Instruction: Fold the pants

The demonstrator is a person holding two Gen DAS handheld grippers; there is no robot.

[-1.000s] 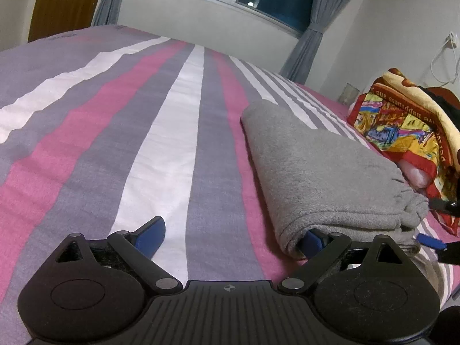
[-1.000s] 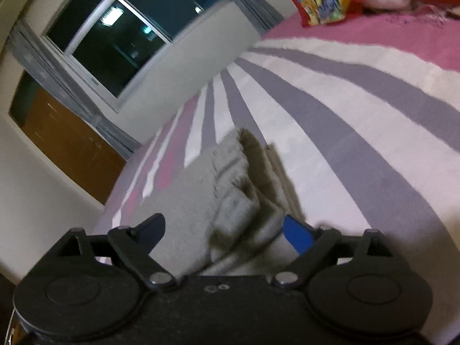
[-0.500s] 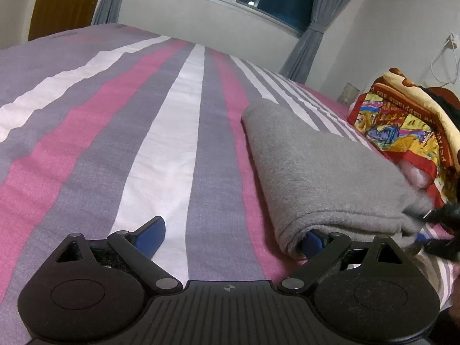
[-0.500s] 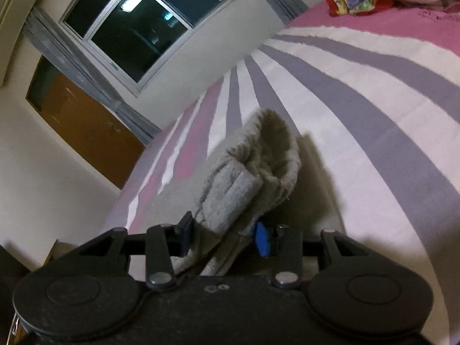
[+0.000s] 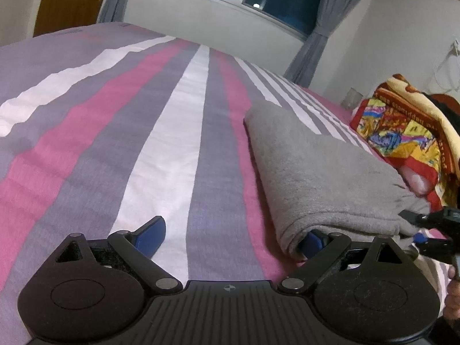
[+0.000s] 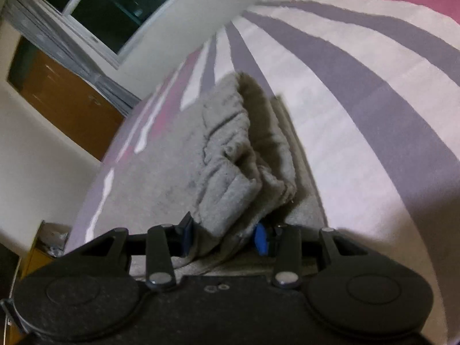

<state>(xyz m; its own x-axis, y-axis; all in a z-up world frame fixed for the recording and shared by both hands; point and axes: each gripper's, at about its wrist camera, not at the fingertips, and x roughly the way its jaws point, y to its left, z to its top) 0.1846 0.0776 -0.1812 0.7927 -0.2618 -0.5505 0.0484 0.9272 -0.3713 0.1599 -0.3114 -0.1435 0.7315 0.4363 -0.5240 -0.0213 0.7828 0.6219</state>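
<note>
Grey fleece pants [image 5: 316,172] lie folded in a long band on the striped bed, right of my left gripper [image 5: 231,235]. That gripper is open wide: its left finger rests on the sheet and its right finger [image 5: 313,238] is tucked under the near fold of the cloth. In the right wrist view the bunched end of the pants [image 6: 230,149] rises between the blue pads, and my right gripper [image 6: 222,234] is shut on it. The right gripper [image 5: 411,227] also shows at the pants' near right corner in the left wrist view.
The bed sheet [image 5: 172,143] has pink, grey and white stripes. A colourful blanket [image 5: 402,132] is heaped at the right, past the pants. A window with curtains [image 5: 316,26] and a wooden door [image 5: 72,0] stand beyond the bed. A hand [image 5: 454,302] shows at the right edge.
The right gripper's jaws closed from wide apart onto the bunched end of the pants, and the cloth now stands up between them. The left gripper has not moved.
</note>
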